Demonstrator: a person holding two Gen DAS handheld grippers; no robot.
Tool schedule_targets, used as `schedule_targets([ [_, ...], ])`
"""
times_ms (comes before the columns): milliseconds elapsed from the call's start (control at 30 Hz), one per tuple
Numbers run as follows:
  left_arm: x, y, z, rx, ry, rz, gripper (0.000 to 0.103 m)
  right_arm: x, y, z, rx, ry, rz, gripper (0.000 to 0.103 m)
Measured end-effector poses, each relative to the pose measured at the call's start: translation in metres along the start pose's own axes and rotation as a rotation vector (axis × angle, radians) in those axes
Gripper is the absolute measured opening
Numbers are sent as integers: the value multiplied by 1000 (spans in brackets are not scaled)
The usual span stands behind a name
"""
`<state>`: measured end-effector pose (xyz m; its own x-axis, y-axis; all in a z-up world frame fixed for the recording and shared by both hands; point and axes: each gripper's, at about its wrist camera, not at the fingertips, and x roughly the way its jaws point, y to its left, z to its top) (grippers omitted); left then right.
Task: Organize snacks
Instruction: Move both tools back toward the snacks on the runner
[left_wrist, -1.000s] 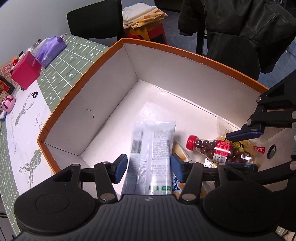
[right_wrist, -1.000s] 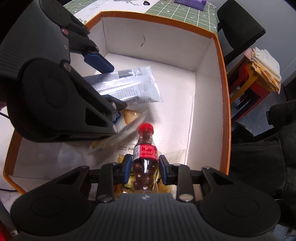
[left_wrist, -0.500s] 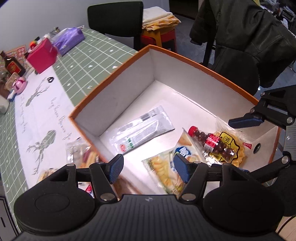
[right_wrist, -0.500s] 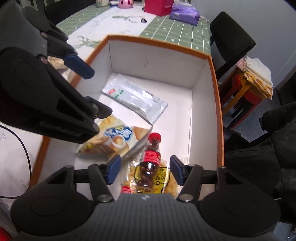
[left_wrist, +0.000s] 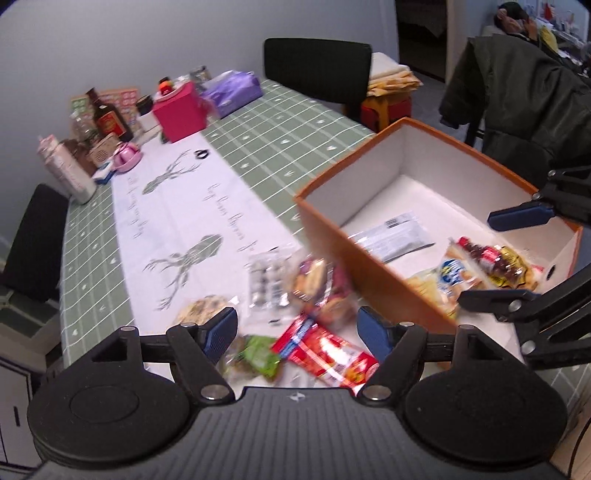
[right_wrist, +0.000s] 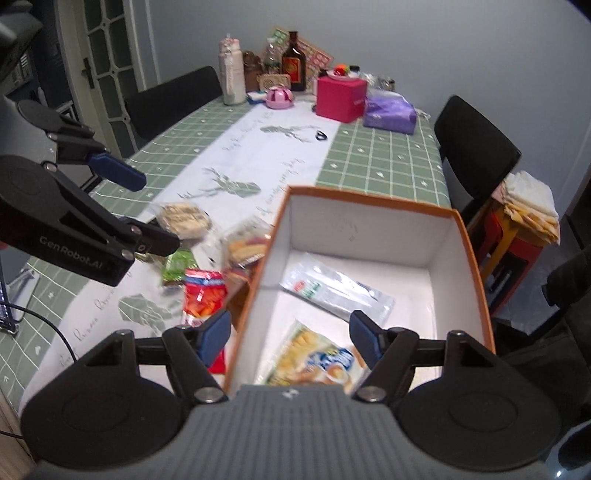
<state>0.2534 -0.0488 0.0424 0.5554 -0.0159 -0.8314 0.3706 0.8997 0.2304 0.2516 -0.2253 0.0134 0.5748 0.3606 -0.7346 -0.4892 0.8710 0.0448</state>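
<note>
Loose snacks lie on the worktop (left_wrist: 258, 162) just outside the long near wall of the orange box (left_wrist: 373, 269), among them a red packet (left_wrist: 325, 350), a green packet (left_wrist: 262, 356) and a clear pack of round cakes (right_wrist: 183, 218). The left gripper (left_wrist: 297, 330) hangs above this pile, fingers (left_wrist: 373, 334) released and still spreading, nothing between them; the red packet shows in the gap below, untouched. The right gripper (right_wrist: 288, 336) hovers over the box's near end, its fingers (right_wrist: 364, 334) likewise released and widening, gripping nothing. Inside the white-lined box lie a clear flat sachet (right_wrist: 336, 290) towards the far end, a chip bag (right_wrist: 314, 363) with a blue logo nearer, and (seen only from the left wrist) a small red-capped bottle (left_wrist: 484, 254) of dark sweets resting on a yellow packet (left_wrist: 515, 273) in the near corner. Bottles, a pink box (right_wrist: 341, 98) and a purple pack (right_wrist: 388, 112) crowd the worktop's far end.
</note>
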Motion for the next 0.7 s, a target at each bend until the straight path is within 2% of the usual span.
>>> schedule_targets([
  [133, 5, 24, -14, -43, 14, 2, 87, 8, 22, 11, -61, -18, 14, 69],
  [233, 13, 37, -25, -38, 19, 12, 87, 22, 37, 17, -124, -13, 3, 69],
  [367, 32, 50, -38, -35, 56, 27, 80, 44, 54, 23, -189, 11, -3, 68],
  [433, 42, 60, -40, -67, 67, 32, 78, 54, 63, 27, -233, 20, -10, 64],
  [700, 75, 101, -50, -250, 81, -10, 75, 102, 94, 35, -402, 72, -60, 63],
])
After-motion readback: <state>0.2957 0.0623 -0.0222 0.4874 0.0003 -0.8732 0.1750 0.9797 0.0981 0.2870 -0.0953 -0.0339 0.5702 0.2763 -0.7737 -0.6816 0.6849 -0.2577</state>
